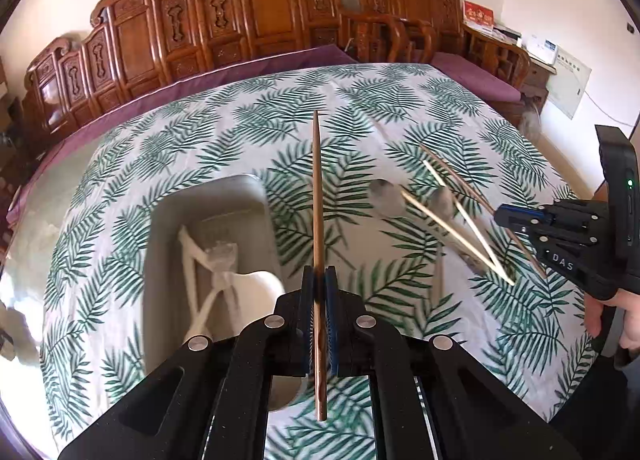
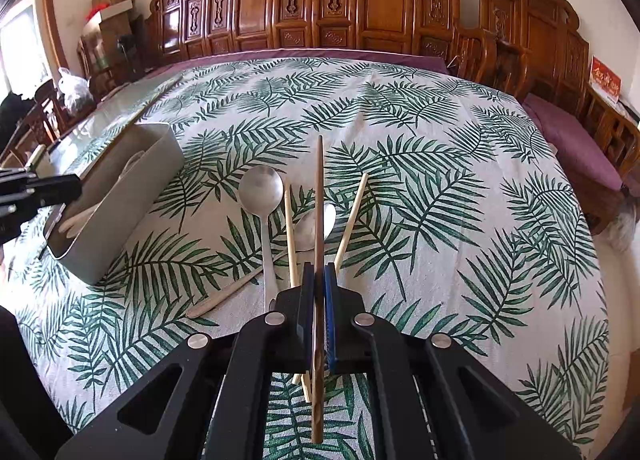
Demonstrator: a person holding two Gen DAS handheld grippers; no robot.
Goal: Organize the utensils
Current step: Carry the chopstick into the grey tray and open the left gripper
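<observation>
My left gripper [image 1: 319,276] is shut on a dark brown chopstick [image 1: 316,188], held just right of the grey utensil box [image 1: 256,196]. The box holds white utensils [image 1: 208,292]. My right gripper [image 2: 319,272] is shut on another dark brown chopstick [image 2: 319,188], above two pale chopsticks [image 2: 289,228] and two metal spoons [image 2: 261,190] lying on the leaf-print tablecloth [image 2: 440,180]. The right gripper also shows in the left wrist view [image 1: 504,216] at the right, and the left gripper in the right wrist view [image 2: 76,184] over the box [image 2: 132,196].
A pale wooden utensil handle [image 2: 224,294] lies near the spoons. Carved wooden benches [image 2: 360,0] with purple cushions [image 2: 568,140] line the far side of the table. Boxes and a bag [image 2: 74,90] stand at the far left.
</observation>
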